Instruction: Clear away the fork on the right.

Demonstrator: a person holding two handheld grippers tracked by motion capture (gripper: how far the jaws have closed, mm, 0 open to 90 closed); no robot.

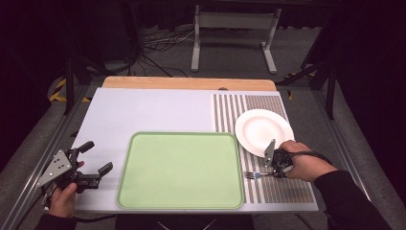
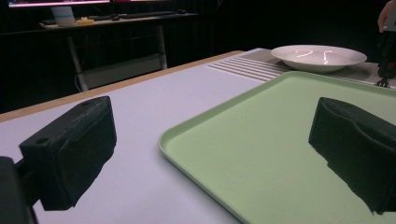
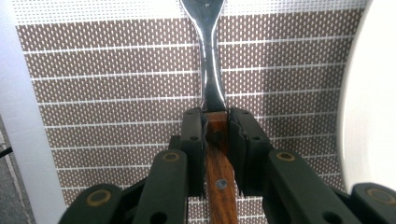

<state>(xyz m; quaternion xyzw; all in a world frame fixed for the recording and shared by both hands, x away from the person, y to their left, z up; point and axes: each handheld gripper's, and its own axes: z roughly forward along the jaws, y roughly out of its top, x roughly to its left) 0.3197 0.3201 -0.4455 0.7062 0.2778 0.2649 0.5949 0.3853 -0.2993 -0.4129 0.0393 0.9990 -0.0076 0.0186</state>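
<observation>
Striped placemat [image 1: 268,143] (dark room) underneath.

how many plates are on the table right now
1. The white plate sits on the striped mat at the table's far right, beyond the right gripper, which is shut on a fork. The green tray holds no plate.

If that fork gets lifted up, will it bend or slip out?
The fork looks like shiny metal with a wooden handle, so it probably stays stiff. The right gripper pinches the wooden part, which likely slips less than the smooth metal. Held near the handle's front end, it might tip a little.
</observation>
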